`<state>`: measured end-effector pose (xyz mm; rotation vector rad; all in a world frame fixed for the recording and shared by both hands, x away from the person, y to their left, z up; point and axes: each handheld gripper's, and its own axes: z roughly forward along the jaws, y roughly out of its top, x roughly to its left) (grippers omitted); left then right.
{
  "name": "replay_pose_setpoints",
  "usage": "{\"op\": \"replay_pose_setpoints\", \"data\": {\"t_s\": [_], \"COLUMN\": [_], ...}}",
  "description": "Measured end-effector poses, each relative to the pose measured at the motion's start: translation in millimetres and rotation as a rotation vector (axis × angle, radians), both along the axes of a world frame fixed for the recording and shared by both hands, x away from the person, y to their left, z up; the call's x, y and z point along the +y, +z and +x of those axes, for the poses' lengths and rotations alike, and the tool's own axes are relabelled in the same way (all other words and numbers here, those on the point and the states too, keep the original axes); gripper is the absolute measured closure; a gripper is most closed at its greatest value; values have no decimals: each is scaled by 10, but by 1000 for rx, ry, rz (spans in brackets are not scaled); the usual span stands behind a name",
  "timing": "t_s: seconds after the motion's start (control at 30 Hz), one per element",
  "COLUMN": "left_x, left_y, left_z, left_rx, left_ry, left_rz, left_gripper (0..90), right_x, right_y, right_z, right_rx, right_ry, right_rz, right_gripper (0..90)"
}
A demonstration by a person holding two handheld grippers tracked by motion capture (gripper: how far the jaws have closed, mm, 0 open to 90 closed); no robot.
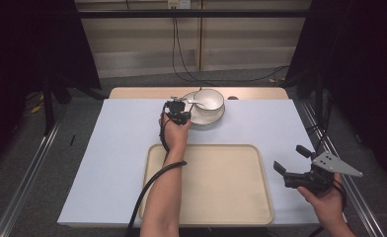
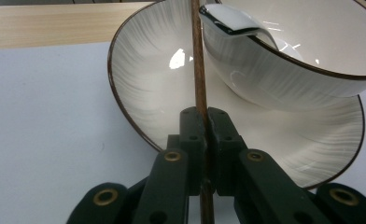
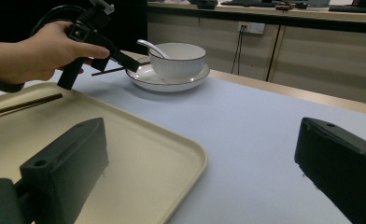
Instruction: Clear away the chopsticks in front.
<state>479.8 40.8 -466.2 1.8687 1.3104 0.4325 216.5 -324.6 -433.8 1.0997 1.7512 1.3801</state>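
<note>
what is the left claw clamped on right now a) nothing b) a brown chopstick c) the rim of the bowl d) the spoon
b, in the left gripper view the left claw has its jaws shut on a thin brown chopstick that runs up in front of the plate and bowl.

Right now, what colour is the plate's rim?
Dark brown, edging the white plate; the left gripper view shows it best.

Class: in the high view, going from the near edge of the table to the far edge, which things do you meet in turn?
Right tongs at the tray's side → beige tray → left tongs, shut on a brown chopstick → plate carrying the bowl with its spoon.
</note>
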Motion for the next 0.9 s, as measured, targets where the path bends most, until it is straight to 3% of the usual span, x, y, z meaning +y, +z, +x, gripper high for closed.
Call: {"op": "replay_pose_setpoints", "data": {"t_s": [0.17,0.37,0.9], "left_x": [83,252,654], "left_y": [37,67,80], "left_z": [-96,-318,-839], "left_rx": [-7,-24,-48], "left_ry": [4,18,50], "left_rz": [-33,-68,-105], "left_gripper": [858,858,858], "right_x": [-15,0,16], "right_y": [1,4,0], "right_z": [5,12,21], "right_rx": [3,-8,2], "right_ry": [-5,-9,7], "right_rz": [-2,-11,0], "right_gripper": [22,22,0]}}
